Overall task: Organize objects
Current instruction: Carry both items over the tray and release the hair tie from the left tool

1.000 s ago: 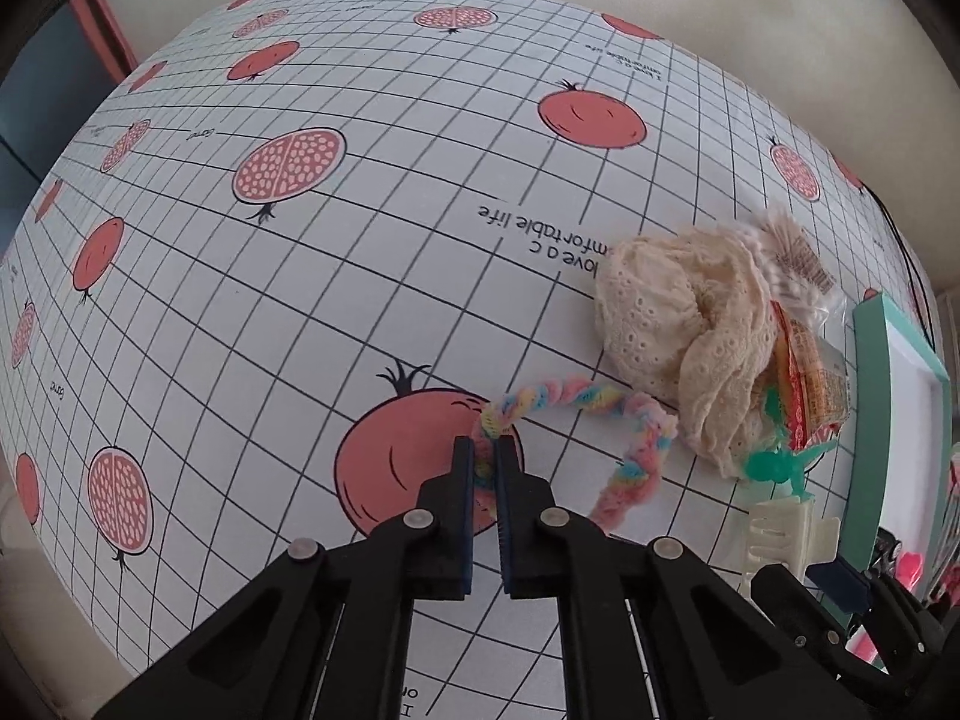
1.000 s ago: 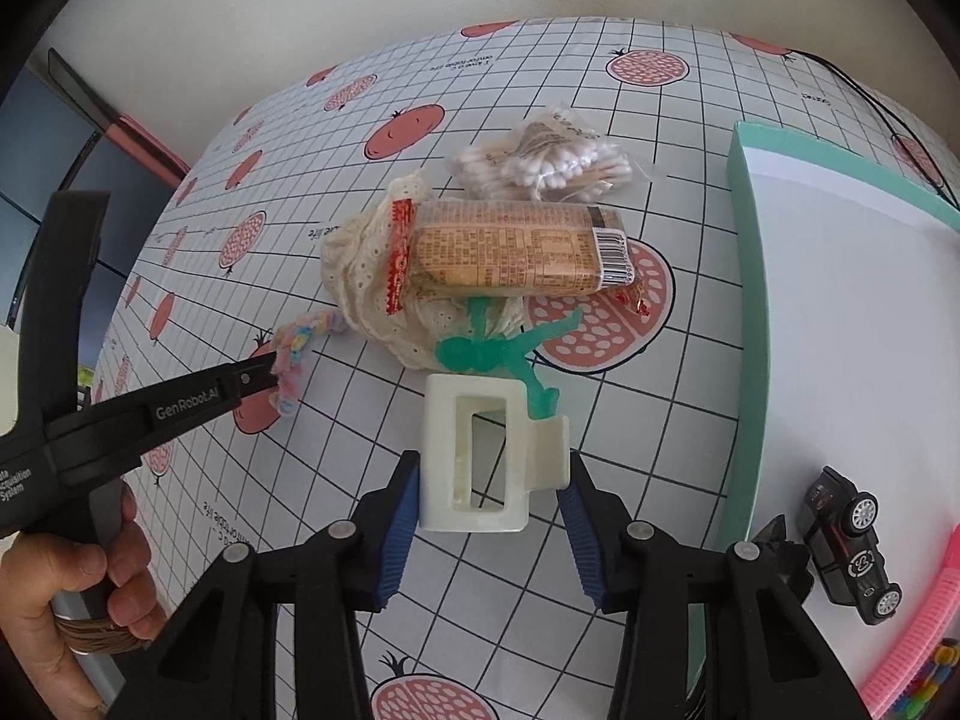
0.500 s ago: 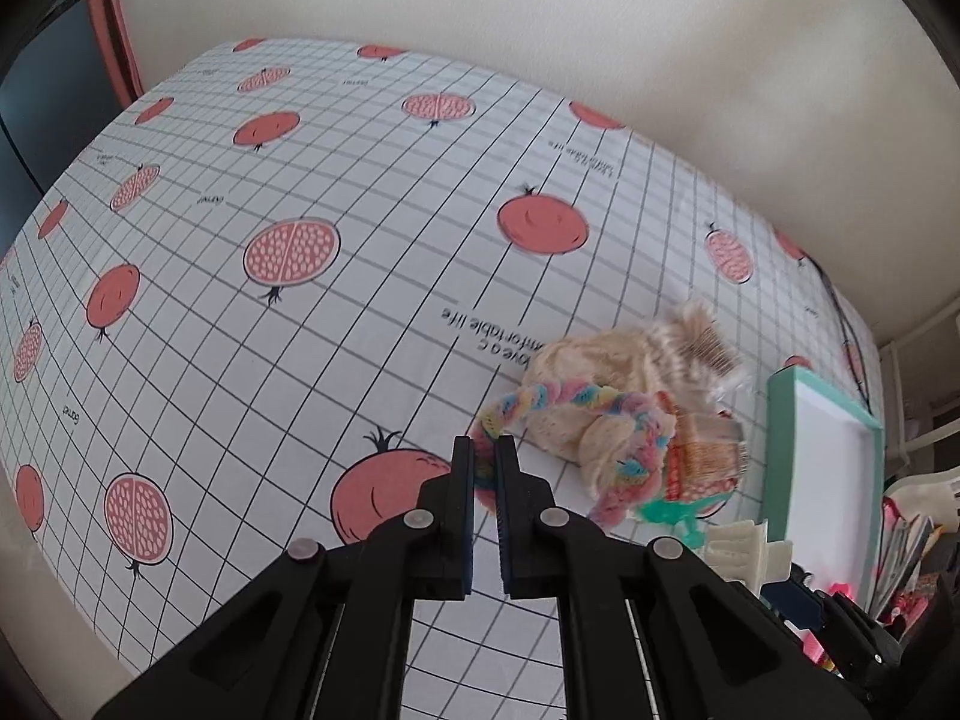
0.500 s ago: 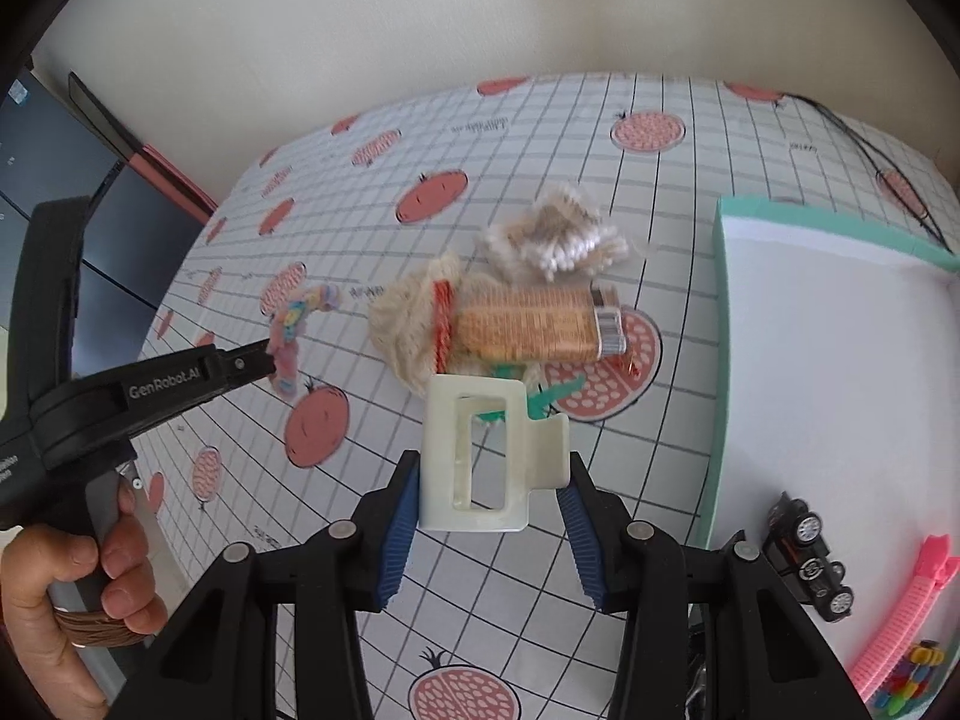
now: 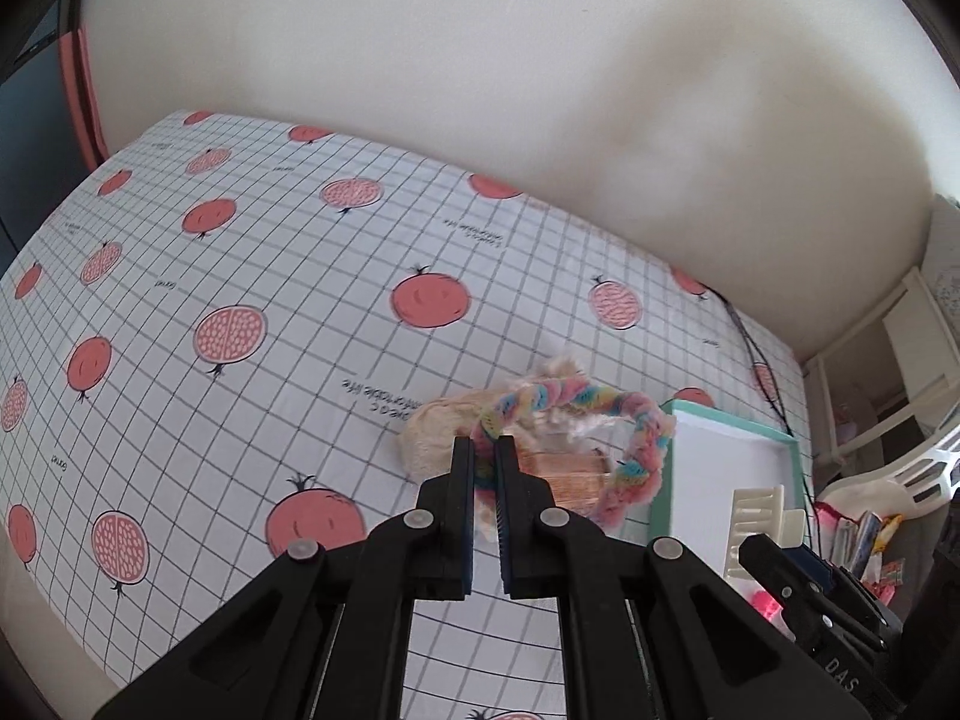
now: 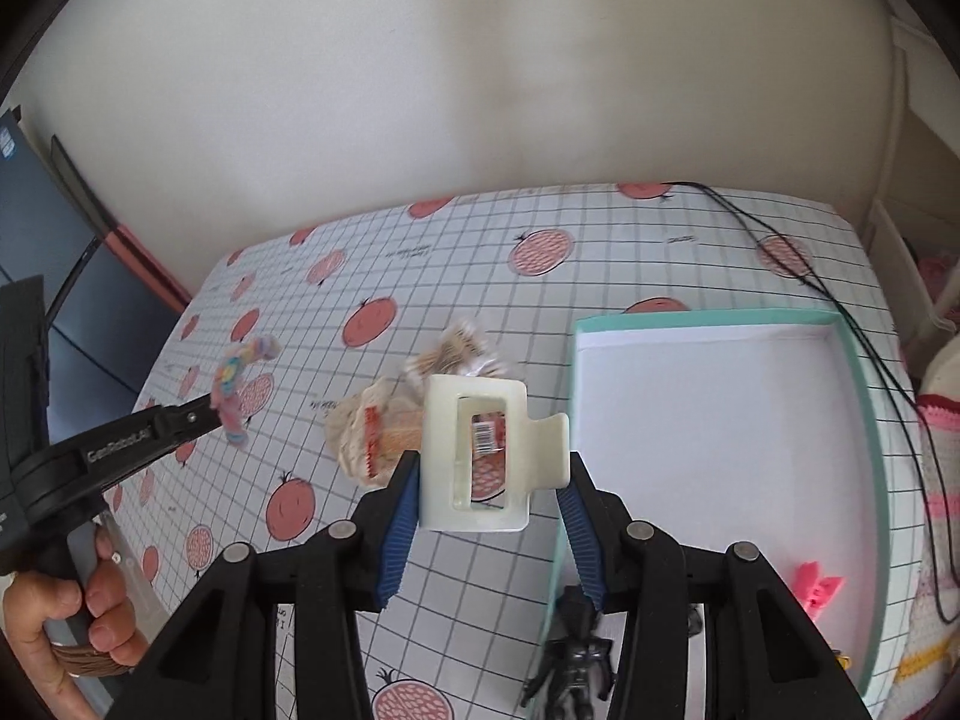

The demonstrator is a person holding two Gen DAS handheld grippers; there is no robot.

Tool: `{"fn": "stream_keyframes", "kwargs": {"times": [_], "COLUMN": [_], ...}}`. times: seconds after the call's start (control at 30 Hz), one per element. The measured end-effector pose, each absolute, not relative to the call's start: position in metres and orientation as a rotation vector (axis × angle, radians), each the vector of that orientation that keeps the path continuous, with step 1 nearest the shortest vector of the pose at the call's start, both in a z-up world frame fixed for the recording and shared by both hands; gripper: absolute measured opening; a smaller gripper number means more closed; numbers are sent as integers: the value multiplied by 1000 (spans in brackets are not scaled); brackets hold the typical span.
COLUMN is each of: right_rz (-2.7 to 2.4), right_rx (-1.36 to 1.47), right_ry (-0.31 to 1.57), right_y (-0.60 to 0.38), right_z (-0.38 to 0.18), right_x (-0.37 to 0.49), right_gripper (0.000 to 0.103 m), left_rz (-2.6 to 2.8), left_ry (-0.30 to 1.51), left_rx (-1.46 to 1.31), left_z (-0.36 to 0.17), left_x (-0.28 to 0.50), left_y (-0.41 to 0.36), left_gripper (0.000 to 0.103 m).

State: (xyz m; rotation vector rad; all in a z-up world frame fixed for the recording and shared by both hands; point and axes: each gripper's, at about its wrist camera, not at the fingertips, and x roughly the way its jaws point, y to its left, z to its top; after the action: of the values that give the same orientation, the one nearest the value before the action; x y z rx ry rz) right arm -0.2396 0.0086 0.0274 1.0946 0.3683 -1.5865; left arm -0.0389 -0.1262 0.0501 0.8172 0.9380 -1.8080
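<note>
My left gripper (image 5: 485, 450) is shut on a rainbow braided scrunchie (image 5: 600, 420), which hangs lifted above the table; the same scrunchie (image 6: 237, 387) shows at the left of the right wrist view. My right gripper (image 6: 489, 471) is shut on a cream hair claw clip (image 6: 480, 450), held in the air left of the white tray with a teal rim (image 6: 864, 420). That clip (image 5: 759, 522) and tray (image 5: 735, 429) also appear at the right of the left wrist view. On the table lie a cream lace cloth (image 6: 351, 426), a snack bar (image 6: 402, 435) and a bag of cotton swabs (image 6: 456, 351).
The tray holds a black toy car (image 6: 573, 660) and a pink clip (image 6: 819, 585). A black cable (image 6: 840, 312) runs over the pomegranate tablecloth (image 5: 240, 276) behind the tray. A person's hand (image 6: 72, 618) grips the left tool. A white basket (image 5: 918, 468) stands beyond the table's right edge.
Both grippers have risen well above the table, carrying the scrunchie and the claw clip; the scrunchie left the cloth, and the right gripper shifted toward the tray.
</note>
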Motion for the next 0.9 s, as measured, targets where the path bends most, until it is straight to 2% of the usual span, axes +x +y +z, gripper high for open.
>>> {"fn": "stream_keyframes", "kwargs": {"times": [0.43,0.9], "right_rz": [-1769,-1866], "right_rx": [1107,1172], "right_ry": [286,255], "right_y": [48,69], "right_z": [45,27], "right_x": [-306,-359], "right_gripper": [48,48], "left_rz": [-1968,-2065], "left_ry": [926,826], "left_rx": [878,1056], "left_z": [52,21], "left_x": [-122,-207], "left_y": [-93,-67], "left_gripper": [6,6]}}
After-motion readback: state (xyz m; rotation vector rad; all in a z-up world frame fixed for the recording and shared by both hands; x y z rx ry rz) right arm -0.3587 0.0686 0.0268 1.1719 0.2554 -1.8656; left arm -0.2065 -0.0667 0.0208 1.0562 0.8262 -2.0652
